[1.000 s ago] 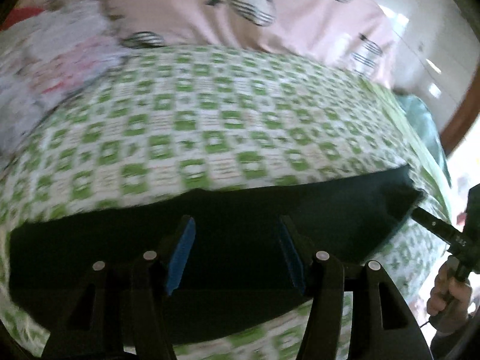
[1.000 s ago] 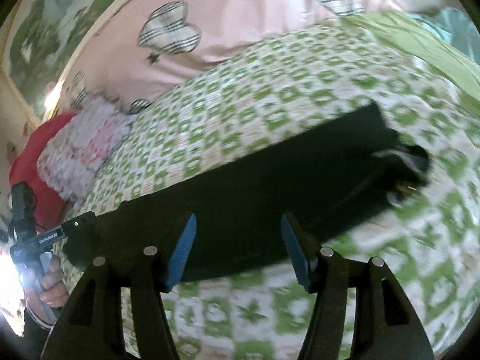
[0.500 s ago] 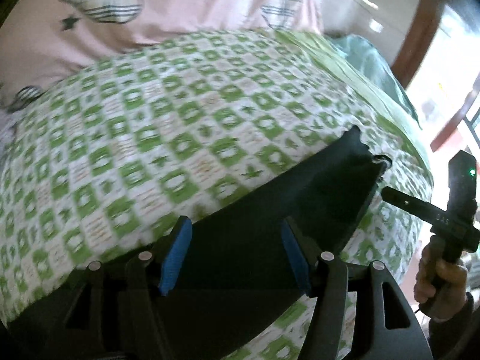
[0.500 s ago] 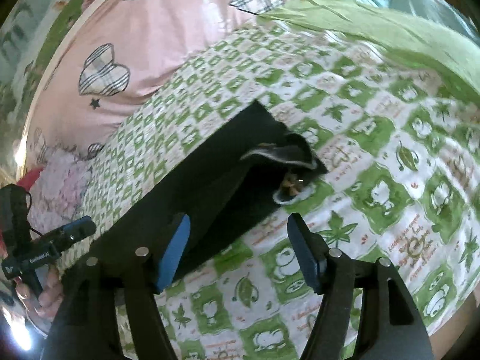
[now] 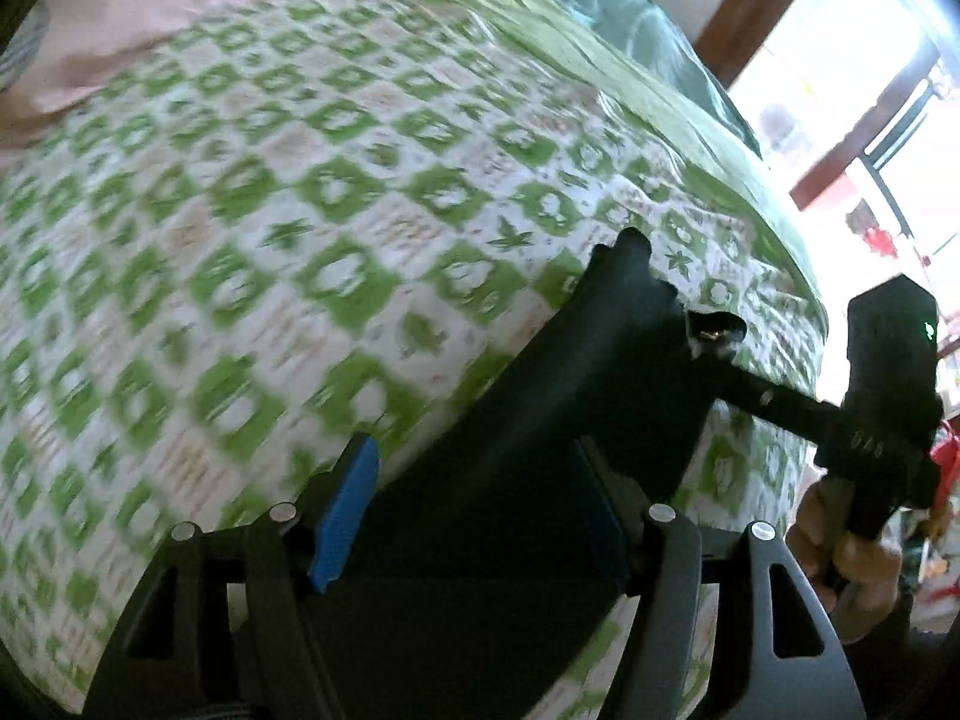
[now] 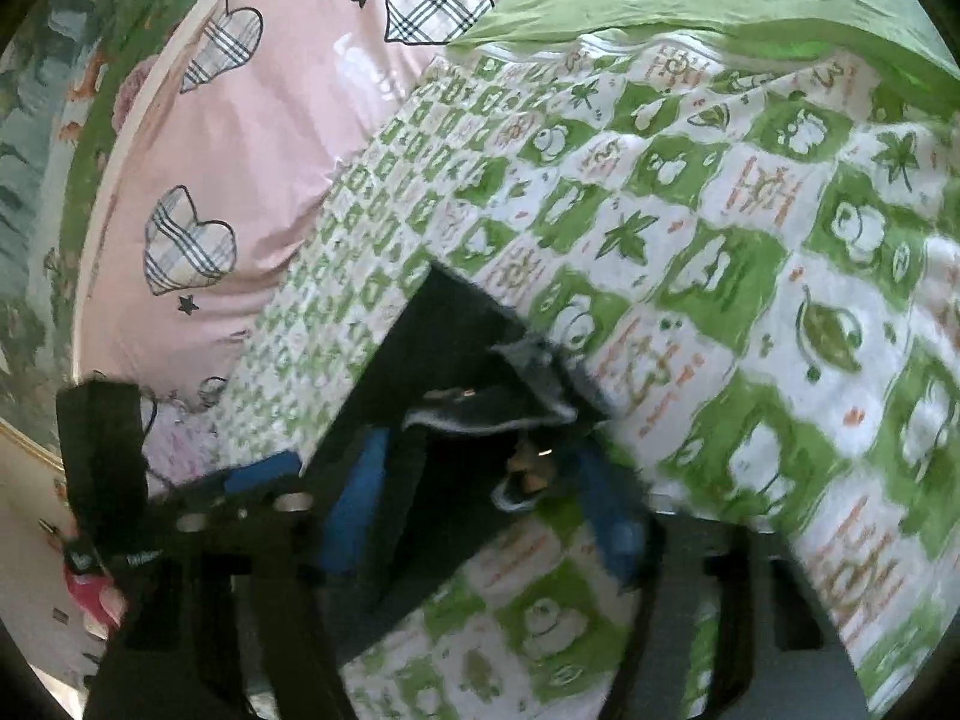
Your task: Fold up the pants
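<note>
Your pants (image 5: 540,420) lie on the quilt (image 5: 240,210) | waistband (image 6: 498,414) between your right gripper's (image 6: 480,516) fingers | left gripper (image 6: 198,492) at 9 o'clock | pillow (image 6: 252,120) at 11 o'clock

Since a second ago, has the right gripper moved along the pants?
Yes. In its own view the right gripper has slid toward the waistband end of the pants, closing in; that end now lies between its fingers, against the checked sheet.
</note>
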{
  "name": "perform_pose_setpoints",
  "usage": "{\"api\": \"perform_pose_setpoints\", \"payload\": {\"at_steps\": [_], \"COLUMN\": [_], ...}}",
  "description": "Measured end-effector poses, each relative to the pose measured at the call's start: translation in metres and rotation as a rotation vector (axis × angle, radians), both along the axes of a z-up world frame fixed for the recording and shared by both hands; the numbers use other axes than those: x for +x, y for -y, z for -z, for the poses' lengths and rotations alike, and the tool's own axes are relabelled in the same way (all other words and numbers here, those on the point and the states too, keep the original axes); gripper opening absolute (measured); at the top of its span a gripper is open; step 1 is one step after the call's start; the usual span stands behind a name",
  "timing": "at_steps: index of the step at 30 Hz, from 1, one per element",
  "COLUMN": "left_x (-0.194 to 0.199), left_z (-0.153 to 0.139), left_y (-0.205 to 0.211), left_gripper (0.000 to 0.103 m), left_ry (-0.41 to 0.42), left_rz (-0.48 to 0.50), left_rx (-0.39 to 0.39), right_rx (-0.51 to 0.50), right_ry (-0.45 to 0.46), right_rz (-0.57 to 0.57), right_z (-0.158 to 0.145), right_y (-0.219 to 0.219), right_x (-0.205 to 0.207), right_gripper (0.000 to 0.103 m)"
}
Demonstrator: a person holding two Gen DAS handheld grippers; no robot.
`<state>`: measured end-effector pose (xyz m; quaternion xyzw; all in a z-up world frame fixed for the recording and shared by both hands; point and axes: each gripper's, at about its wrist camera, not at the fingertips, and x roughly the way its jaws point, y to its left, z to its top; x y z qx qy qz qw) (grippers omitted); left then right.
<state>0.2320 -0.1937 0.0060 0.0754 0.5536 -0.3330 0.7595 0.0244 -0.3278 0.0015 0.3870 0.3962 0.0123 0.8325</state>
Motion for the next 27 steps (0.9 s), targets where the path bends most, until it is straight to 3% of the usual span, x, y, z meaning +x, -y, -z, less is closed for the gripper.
{"api": "perform_pose_setpoints", "payload": {"at_steps": [1,3,8,10,13,14,20,27], "left_x": [0.005,0.013,0.028,0.033,0.038,0.037,0.016,-0.012], "left_z": [0.005,0.014,0.029,0.031,0.032,0.031,-0.001,-0.057], "left_y": [0.01,0.027,0.069,0.08,0.086,0.086,0.065,0.006], "left_gripper": [0.066,0.066,0.065,0.058,0.017,0.013,0.01,0.01], "left_ry": [-0.017,-0.055,-0.104,-0.122,-0.161,-0.165,-0.064,0.033], "left_rz": [0.018,0.05,0.133,0.154,0.166,0.168,0.165,0.107], "left_rx": [0.002,0.003,-0.018,-0.047,-0.102,-0.116,-0.184,-0.292], "right_rx": [0.012,0.029,0.048,0.047,0.049,0.049,0.054,0.123], "right_ry": [0.001,0.006,0.041,0.052,0.067,0.069,0.147,0.304], "right_rz": [-0.009,0.0,0.007,0.002,-0.005,-0.007,-0.063,-0.235], "right_z": [0.003,0.007,0.011,0.011,0.011,0.01,-0.013,-0.059], "right_y": [0.003,0.011,0.022,0.022,0.02,0.02,0.012,-0.026], "right_x": [0.001,-0.003,-0.011,-0.012,-0.011,-0.012,-0.016,-0.019], "right_gripper": [0.03,0.015,0.013,0.013,0.013,0.013,0.013,0.013]}}
